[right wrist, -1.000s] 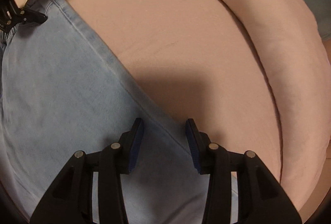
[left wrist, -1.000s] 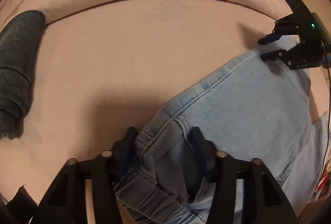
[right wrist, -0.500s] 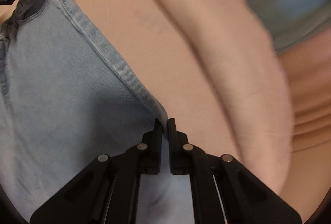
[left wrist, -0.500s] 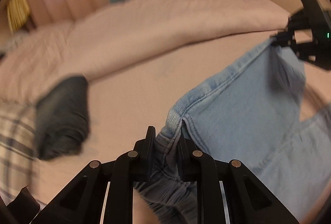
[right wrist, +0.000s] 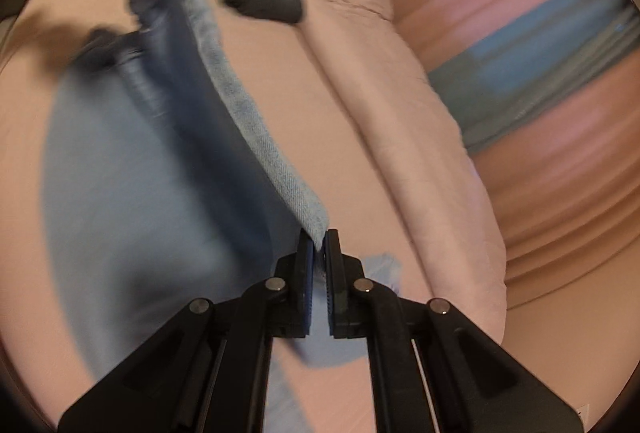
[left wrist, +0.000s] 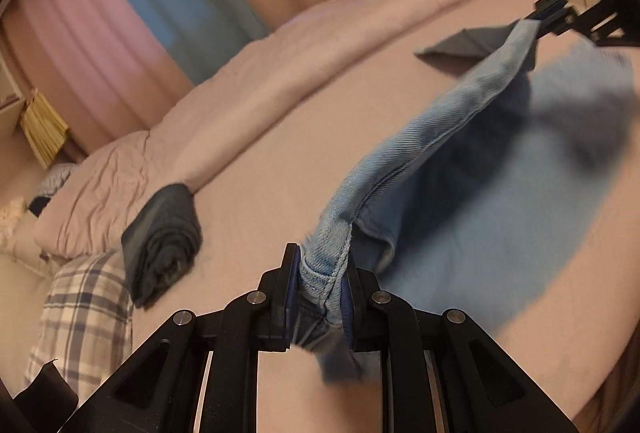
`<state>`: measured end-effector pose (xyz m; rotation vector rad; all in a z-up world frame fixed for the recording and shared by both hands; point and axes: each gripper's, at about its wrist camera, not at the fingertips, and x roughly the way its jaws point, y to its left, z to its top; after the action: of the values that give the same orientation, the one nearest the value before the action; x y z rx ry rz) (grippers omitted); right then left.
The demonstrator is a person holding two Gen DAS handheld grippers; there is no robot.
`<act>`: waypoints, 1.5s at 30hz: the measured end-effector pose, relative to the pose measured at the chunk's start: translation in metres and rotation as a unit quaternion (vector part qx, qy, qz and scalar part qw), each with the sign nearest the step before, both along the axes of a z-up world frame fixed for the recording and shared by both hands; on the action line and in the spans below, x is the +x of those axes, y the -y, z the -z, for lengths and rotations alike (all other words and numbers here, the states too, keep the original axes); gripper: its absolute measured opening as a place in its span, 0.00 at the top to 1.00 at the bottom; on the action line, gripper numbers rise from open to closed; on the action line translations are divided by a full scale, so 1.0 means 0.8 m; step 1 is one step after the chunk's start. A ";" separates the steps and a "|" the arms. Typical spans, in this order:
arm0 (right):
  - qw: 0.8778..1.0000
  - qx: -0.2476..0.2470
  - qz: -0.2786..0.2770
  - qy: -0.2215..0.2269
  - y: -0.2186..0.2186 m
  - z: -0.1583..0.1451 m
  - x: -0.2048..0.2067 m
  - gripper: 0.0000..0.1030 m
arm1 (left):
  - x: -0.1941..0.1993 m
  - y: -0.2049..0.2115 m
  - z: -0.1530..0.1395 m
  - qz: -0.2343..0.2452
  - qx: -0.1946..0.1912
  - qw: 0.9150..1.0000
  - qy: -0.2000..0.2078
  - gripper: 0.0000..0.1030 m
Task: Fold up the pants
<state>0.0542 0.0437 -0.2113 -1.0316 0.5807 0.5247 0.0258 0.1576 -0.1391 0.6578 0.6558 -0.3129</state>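
Two grippers, one pair of pants. Left gripper clenched on the bunched denim waistband; right gripper clamped flat on a thin edge of the same light-blue pants. Fabric edge pulled taut between them, running toward 1 o'clock in the left view, toward 11 o'clock in the right view, the rest hanging blurred over the pink bed. One dark rolled garment at 9 o'clock; one plaid cloth beside it.

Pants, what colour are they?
Light blue denim pants; the left wrist view shows it best.
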 end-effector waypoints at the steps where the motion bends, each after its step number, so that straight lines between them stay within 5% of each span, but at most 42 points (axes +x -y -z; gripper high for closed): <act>1: 1.000 -0.002 -0.006 -0.018 -0.001 0.000 -0.002 0.95 | -0.010 0.000 0.011 0.003 0.001 1.000 -0.005 0.82; 7: 0.995 -0.042 -0.025 -0.092 0.006 0.071 -0.049 0.95 | -0.028 0.026 0.054 0.020 0.098 0.995 0.007 0.82; 9: 0.994 -0.048 -0.025 -0.100 -0.005 0.079 -0.055 0.95 | -0.021 0.027 0.046 0.008 0.095 0.995 0.026 0.82; 11: 0.995 -0.041 -0.022 -0.093 -0.012 0.076 -0.044 0.95 | -0.017 0.017 0.020 -0.011 0.053 0.997 0.047 0.82; 14: 0.996 -0.019 -0.026 -0.088 0.040 0.017 -0.077 0.95 | -0.035 0.007 0.012 -0.003 0.044 0.996 0.075 0.82; 21: 0.989 -0.035 -0.044 -0.139 0.056 0.046 -0.090 0.95 | -0.067 0.010 0.093 0.039 0.108 0.993 0.011 0.82; 29: 0.984 -0.052 -0.043 -0.164 0.052 0.062 -0.088 0.90 | -0.071 0.013 0.086 0.034 0.096 0.995 -0.007 0.78; 33: 0.975 0.006 -0.011 -0.223 0.067 0.029 -0.073 0.83 | -0.082 0.003 0.051 0.021 0.022 0.998 -0.050 0.39; 35: 0.961 0.082 -0.002 -0.264 0.087 -0.004 -0.063 0.68 | -0.088 -0.004 0.023 0.020 -0.045 0.997 -0.057 0.37; 39: 0.937 0.203 0.028 -0.282 0.105 -0.043 -0.032 0.65 | -0.064 0.006 -0.011 -0.012 -0.139 0.989 -0.045 0.36; 43: 0.933 0.232 0.089 -0.262 0.098 -0.028 0.008 0.66 | -0.022 0.037 0.009 -0.067 -0.202 0.974 -0.076 0.36; 45: 0.921 0.237 0.105 -0.291 0.089 -0.002 0.017 0.69 | -0.010 0.051 0.034 -0.079 -0.198 0.971 -0.106 0.36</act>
<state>0.0680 -0.0275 -0.2095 -0.3304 1.0180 0.7409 0.0174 0.1170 -0.1663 0.1889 0.8164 -0.3556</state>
